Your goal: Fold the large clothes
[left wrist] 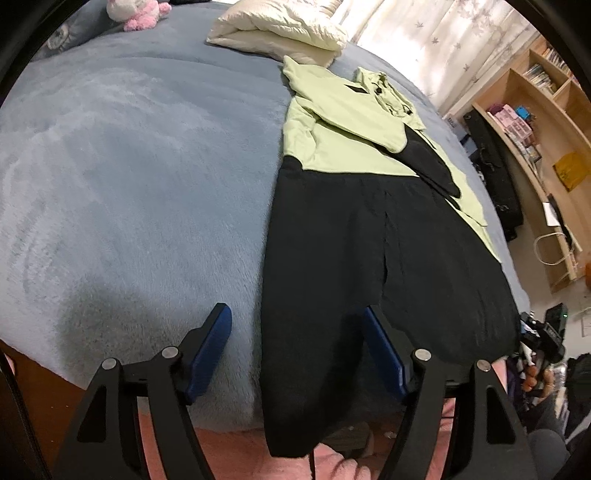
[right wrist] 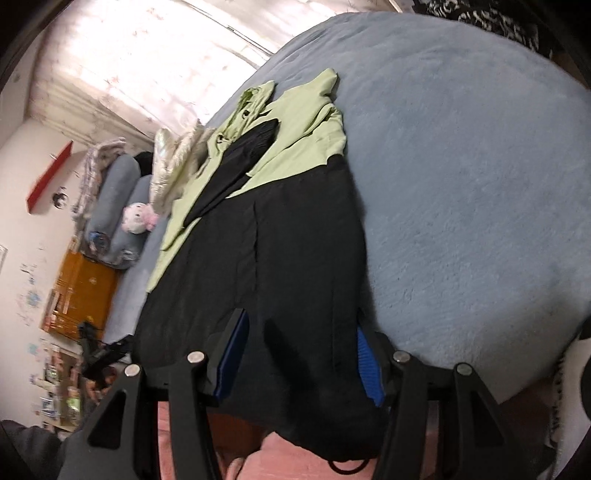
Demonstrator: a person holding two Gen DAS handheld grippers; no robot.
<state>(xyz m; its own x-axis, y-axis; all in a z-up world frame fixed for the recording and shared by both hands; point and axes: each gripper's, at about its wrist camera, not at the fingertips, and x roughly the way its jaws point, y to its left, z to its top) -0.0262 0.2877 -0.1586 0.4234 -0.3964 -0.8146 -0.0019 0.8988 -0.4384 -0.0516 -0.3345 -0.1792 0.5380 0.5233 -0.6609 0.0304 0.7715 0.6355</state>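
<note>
Plush grey-blue bed (left wrist: 129,166), smooth two-tone jacket (left wrist: 369,240)

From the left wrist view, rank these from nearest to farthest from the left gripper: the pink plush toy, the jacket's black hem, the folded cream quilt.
1. Jacket's black hem: lies between the open fingers of the left gripper.
2. Folded cream quilt: far end of the bed, beyond the jacket.
3. Pink plush toy: far left corner.

The quilt and toy are close to call.

A: Where does the left wrist view look from?
B: Low at the grey-blue plush bedspread (left wrist: 129,166)'s near edge, facing along it, close.
A: And the right?
B: Likewise, tilted; both share the pale-green-and-black fabric jacket (left wrist: 369,229) (right wrist: 277,240).
</note>
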